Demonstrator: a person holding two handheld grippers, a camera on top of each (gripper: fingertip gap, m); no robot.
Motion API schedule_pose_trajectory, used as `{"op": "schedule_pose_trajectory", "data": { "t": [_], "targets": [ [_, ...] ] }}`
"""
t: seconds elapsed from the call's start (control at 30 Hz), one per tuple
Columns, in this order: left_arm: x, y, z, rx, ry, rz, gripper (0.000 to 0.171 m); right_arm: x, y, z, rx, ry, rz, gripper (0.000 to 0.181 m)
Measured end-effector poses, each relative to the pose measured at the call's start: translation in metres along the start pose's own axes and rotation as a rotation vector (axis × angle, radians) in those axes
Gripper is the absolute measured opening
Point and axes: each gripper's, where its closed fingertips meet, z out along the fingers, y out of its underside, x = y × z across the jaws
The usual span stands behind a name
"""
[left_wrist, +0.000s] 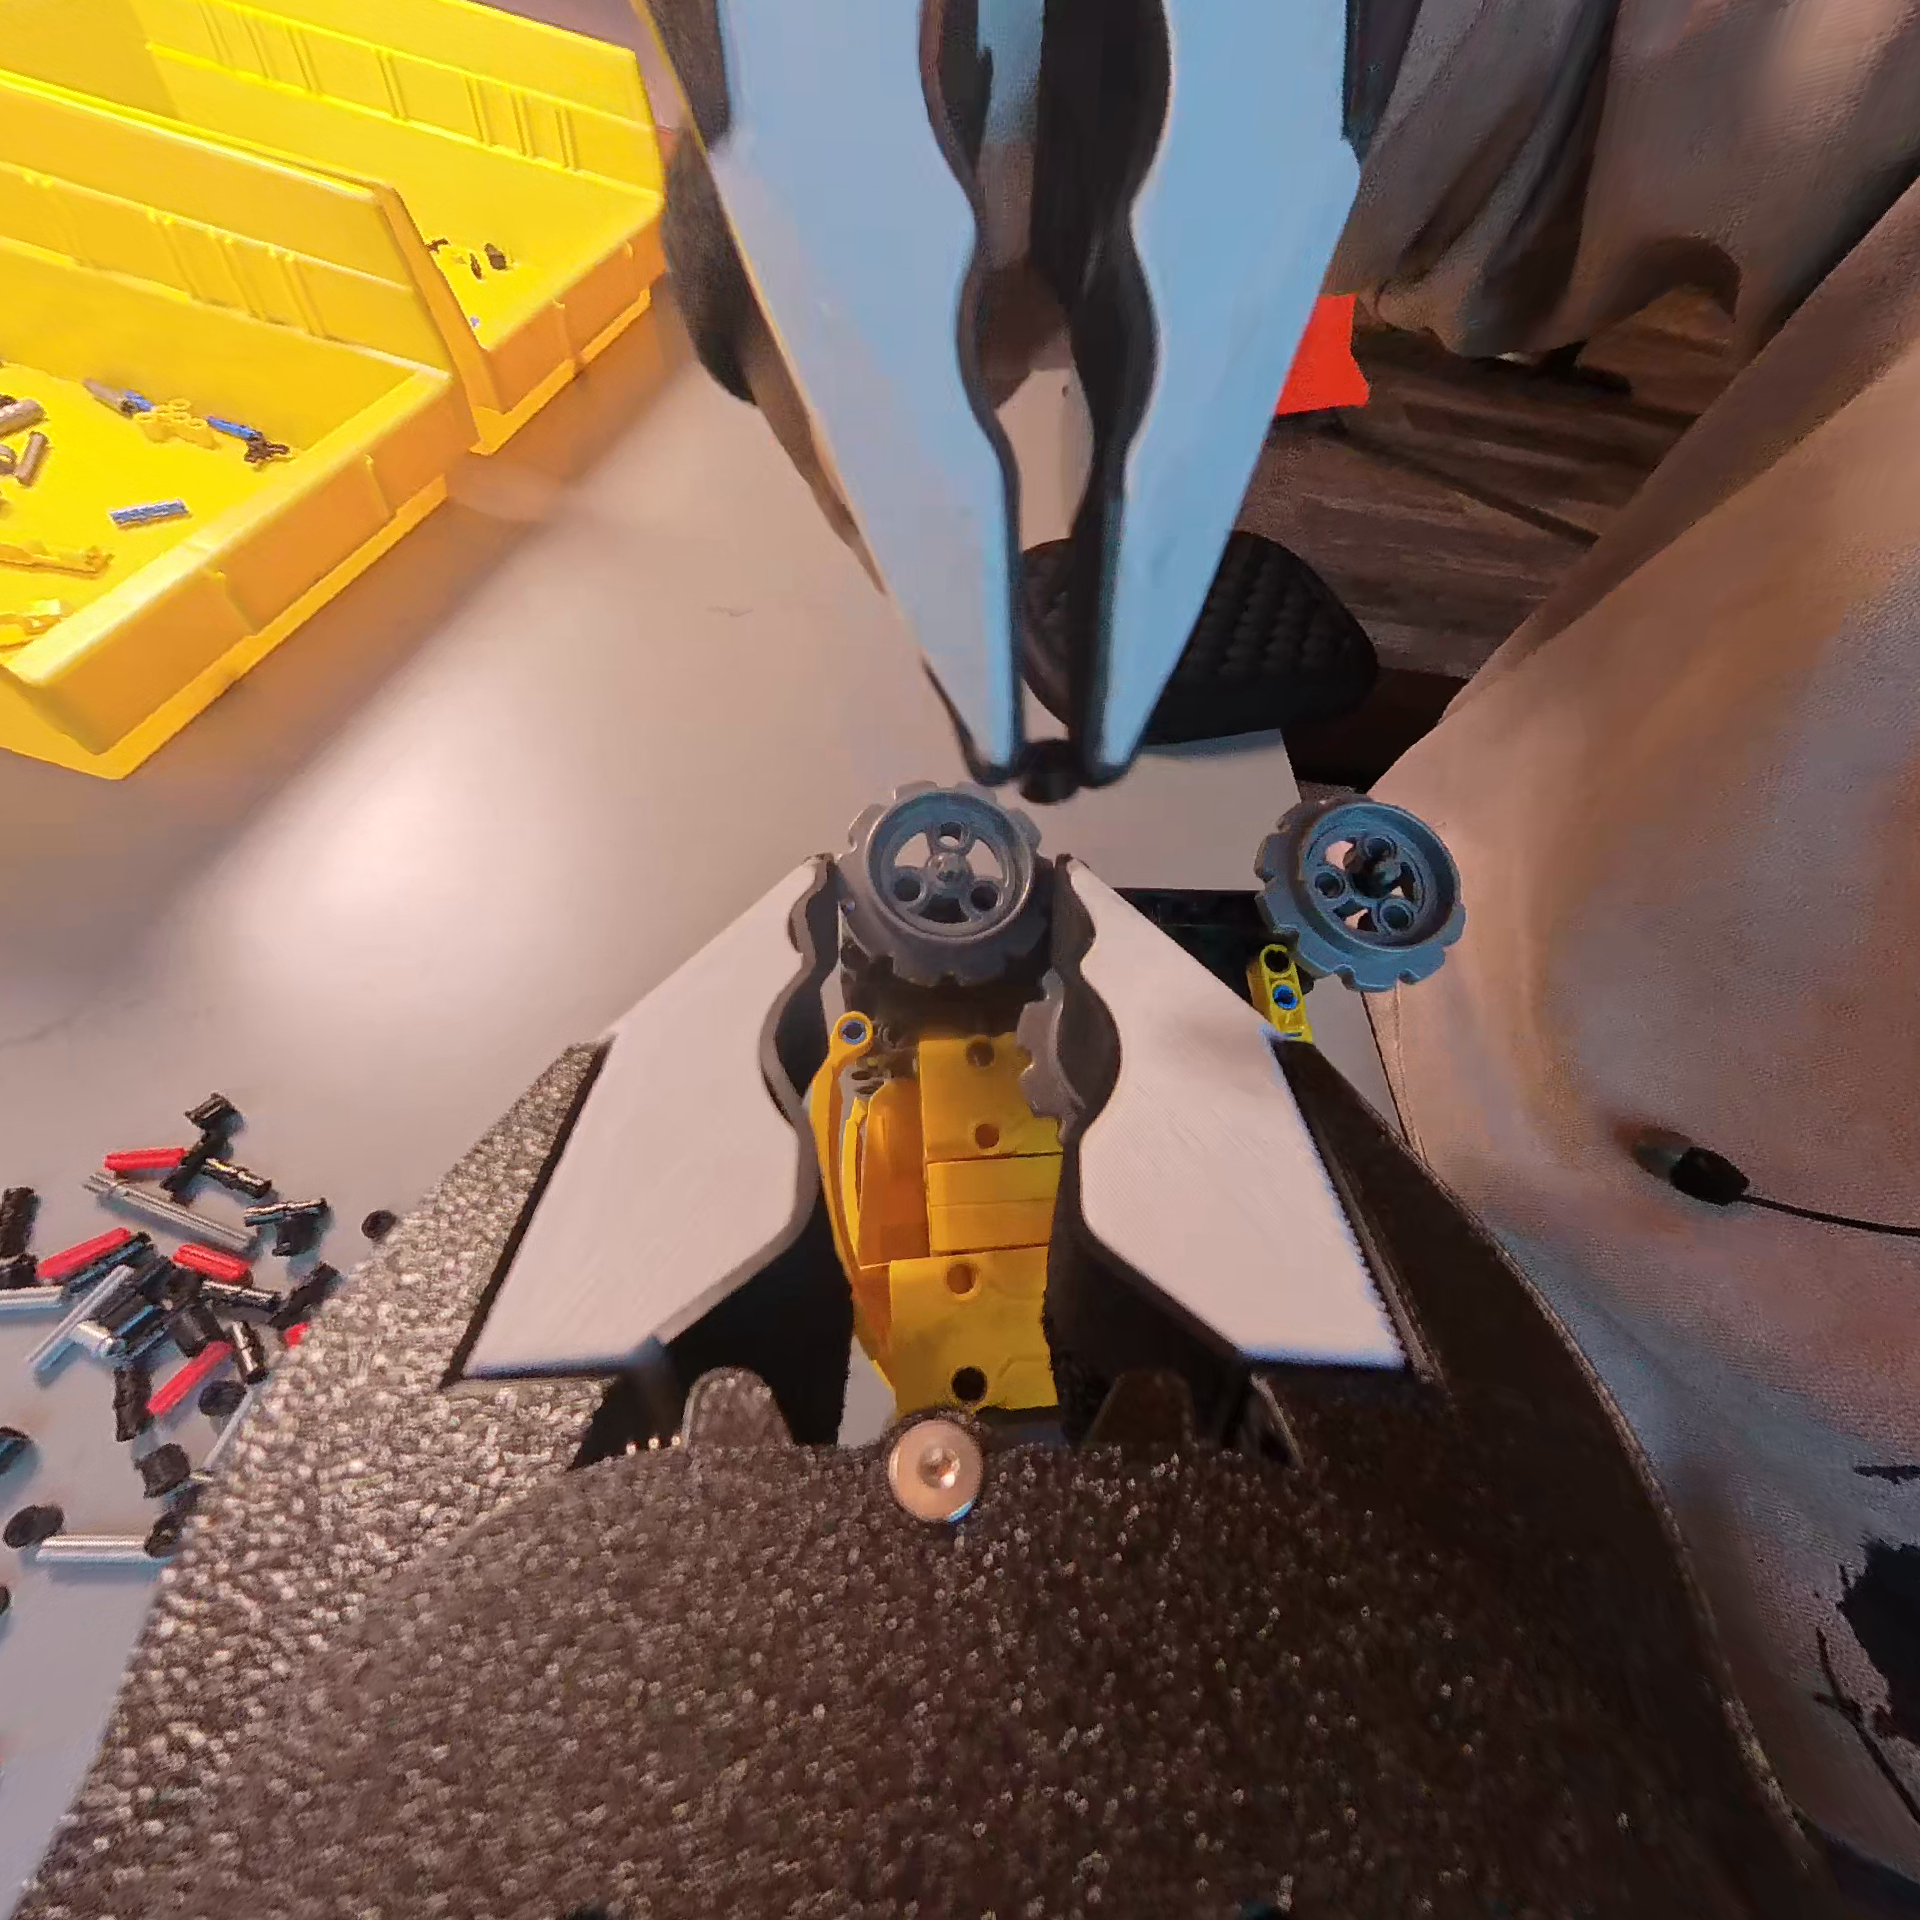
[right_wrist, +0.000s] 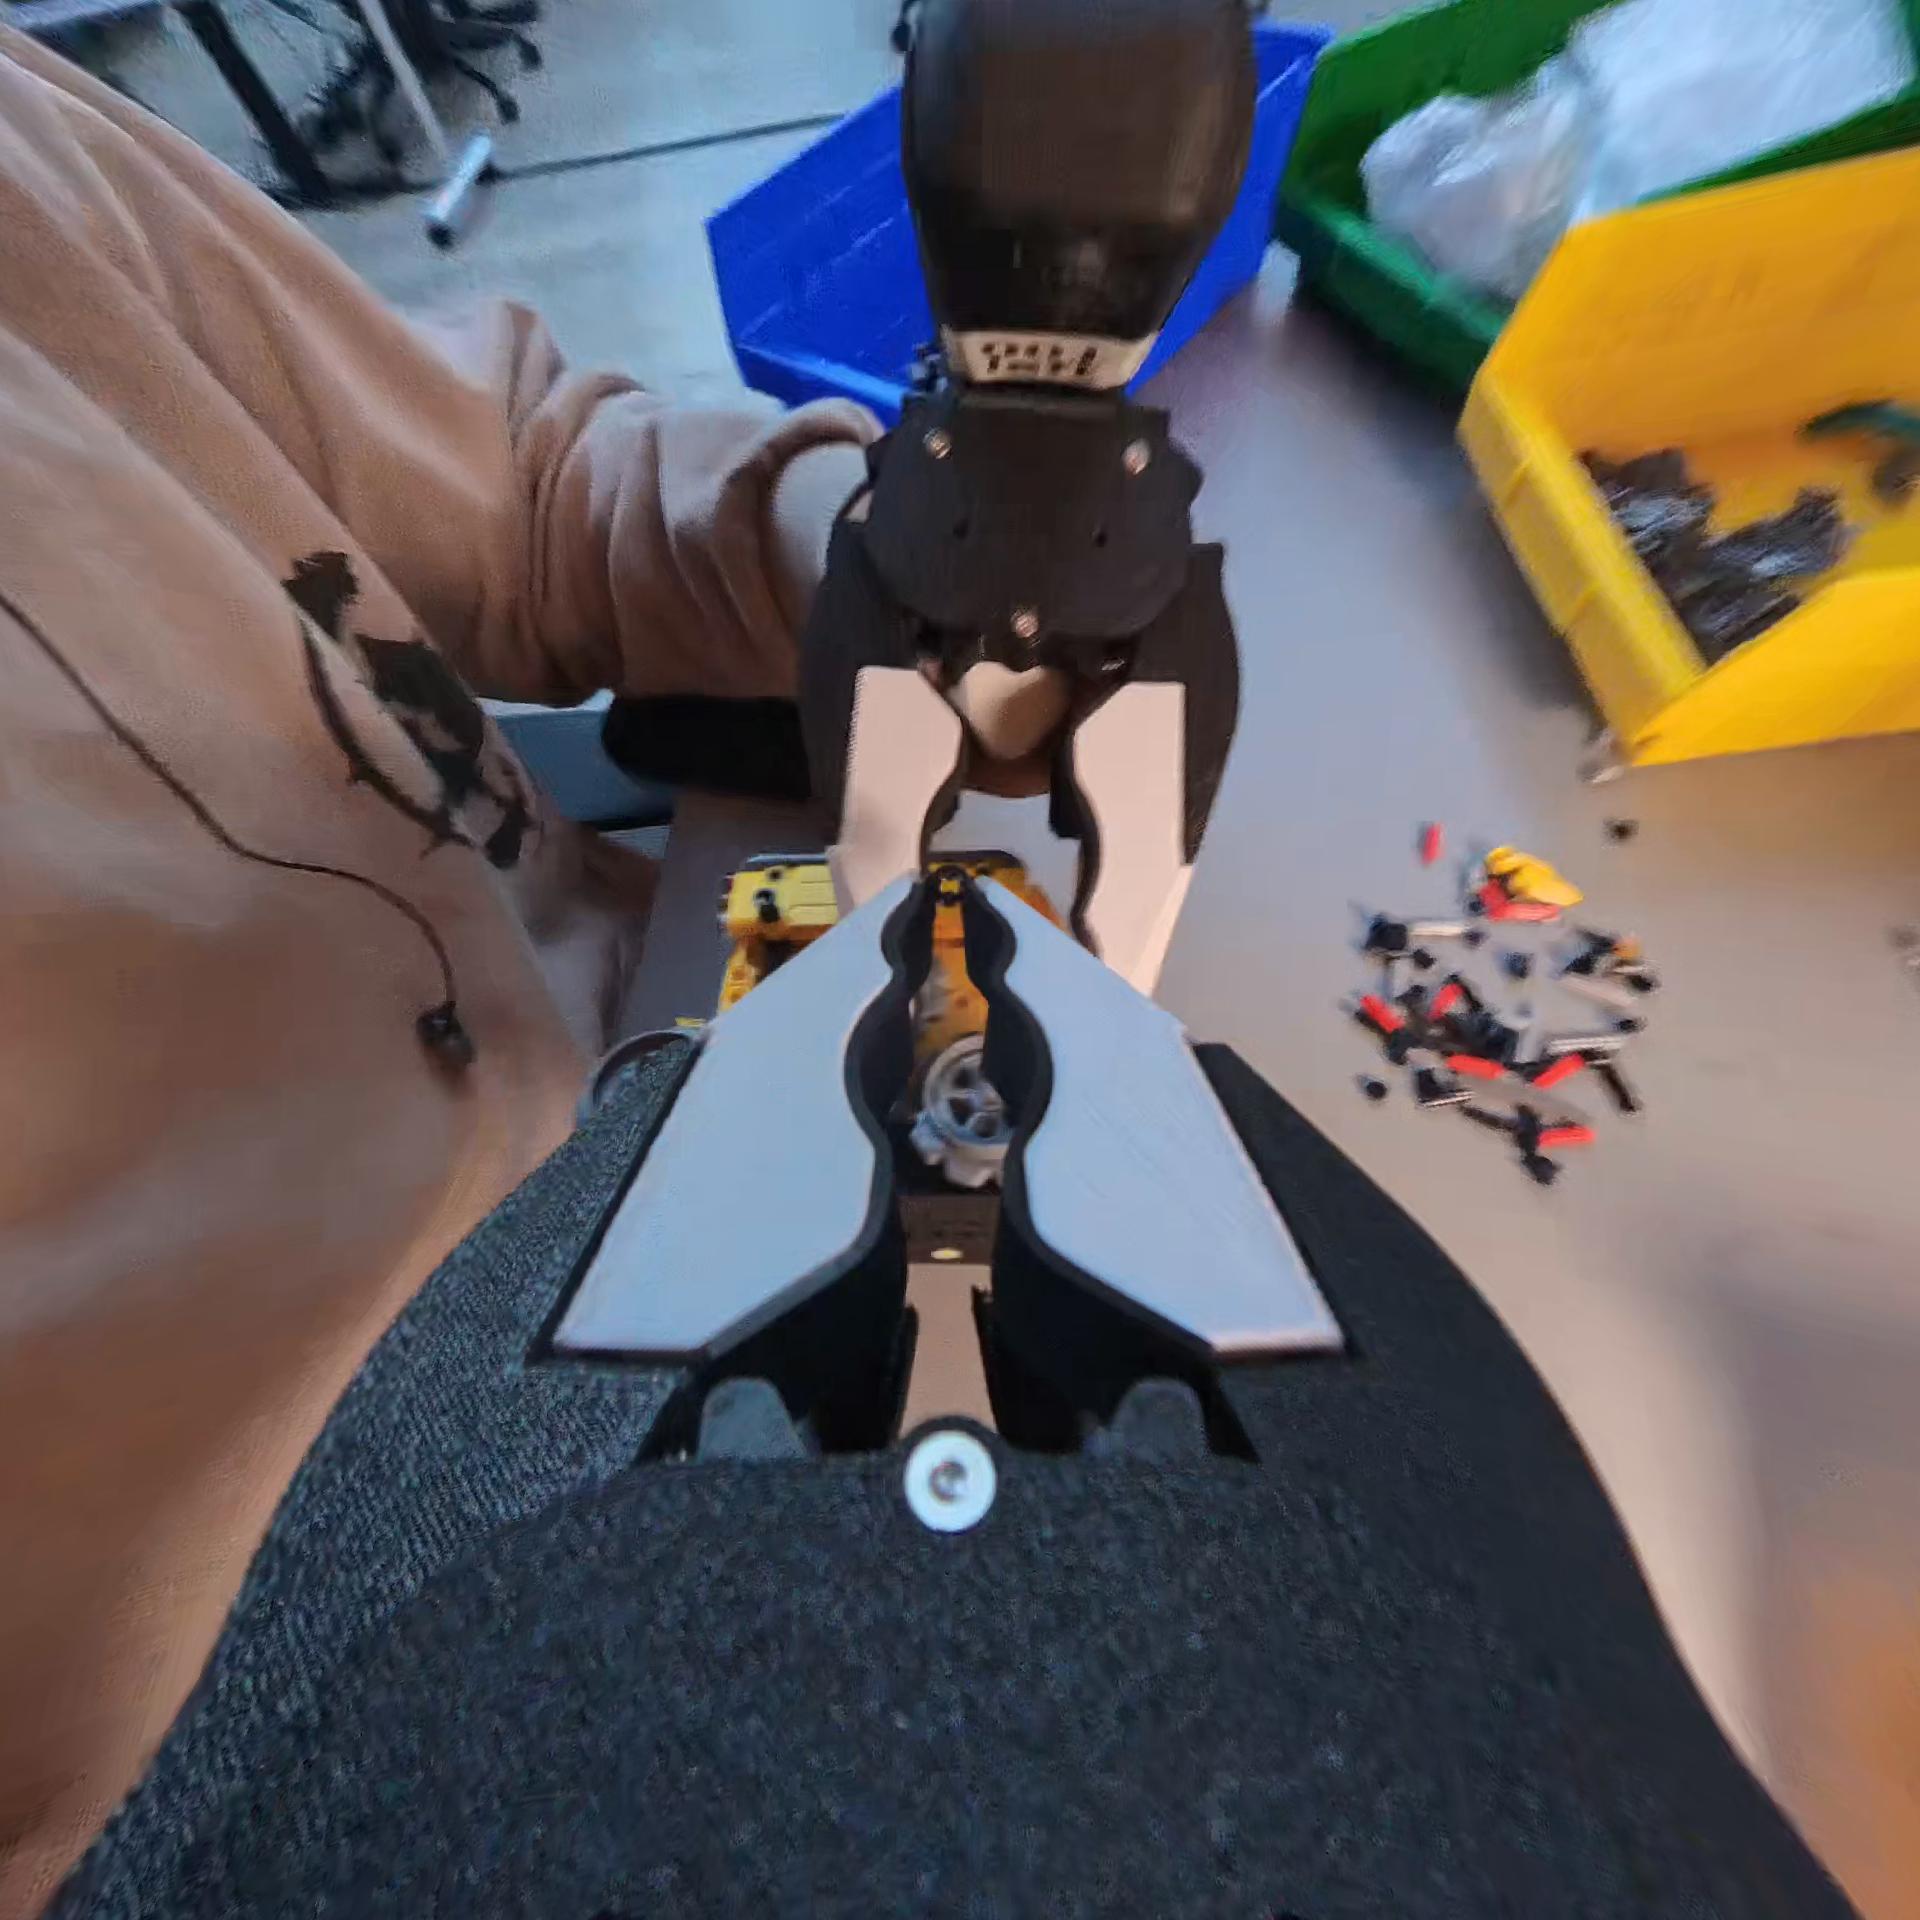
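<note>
Clamped in the left gripper (left_wrist: 948, 914) is a yellow brick-built vehicle (left_wrist: 961, 1195), gripped at its grey front wheel (left_wrist: 943, 883), long axis running back along the fingers. Directly opposite, tip to tip, the right gripper (right_wrist: 948, 888) is closed on a small black pin (right_wrist: 948, 883) just beside that wheel, above the bench (left_wrist: 520, 831).

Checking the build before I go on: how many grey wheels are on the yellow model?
2 in the left wrist view: one wheel between the left gripper's fingers, another to its right. Others may be hidden.
</note>
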Motion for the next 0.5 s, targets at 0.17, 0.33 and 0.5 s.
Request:
{"op": "schedule_pose_trajectory", "data": {
  "t": [0.17,0.33,0.5],
  "targets": [
    [0.001,0.000,-0.001,0.015,-0.003,-0.004,0.041,0.053,-0.006,-0.019,0.104,0.174,0.050,0.004],
    [0.002,0.000,-0.002,0.066,0.013,-0.007,0.041,0.122,0.030,-0.003,0.063,0.328,0.080,0.004],
    [0.002,0.001,-0.004,0.093,0.017,-0.015,0.041,0.184,0.072,0.052,-0.077,0.373,0.116,0.005]
  ]
}}
